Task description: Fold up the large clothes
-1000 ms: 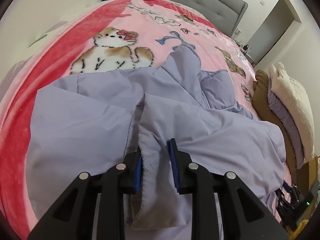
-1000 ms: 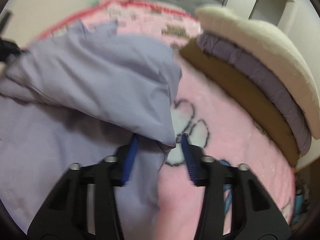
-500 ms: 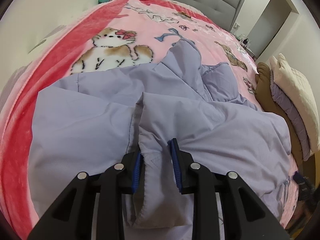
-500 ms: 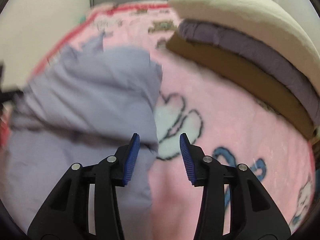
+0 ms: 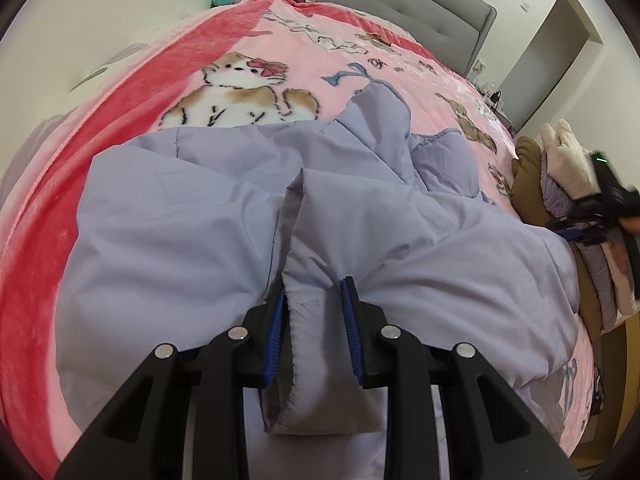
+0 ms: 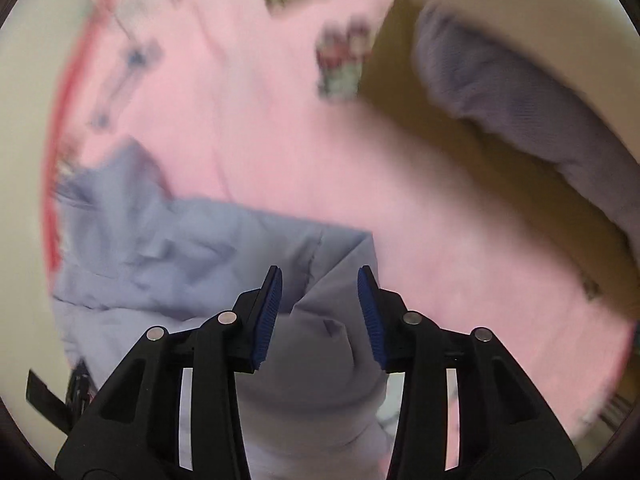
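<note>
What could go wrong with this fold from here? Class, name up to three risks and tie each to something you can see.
1. The left gripper pinches only a narrow fold of the lavender garment; a pull could slip it free.
2. The right gripper, its jaws closing, has cloth between the pads without pressing it; the picture is blurred, so it may grab a poor spot.
3. The stack of folded clothes lies close beside it; a sweep could topple it.

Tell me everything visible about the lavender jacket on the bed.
The jacket is pale lavender, of thin, lightly padded-looking fabric with stitched hems. It lies spread and rumpled across the pink blanket, one sleeve reaching toward the headboard. The left gripper pinches a raised fold near its edge. The right gripper, its jaws closing, hangs over another fold that lies between them, not pressed.
</note>
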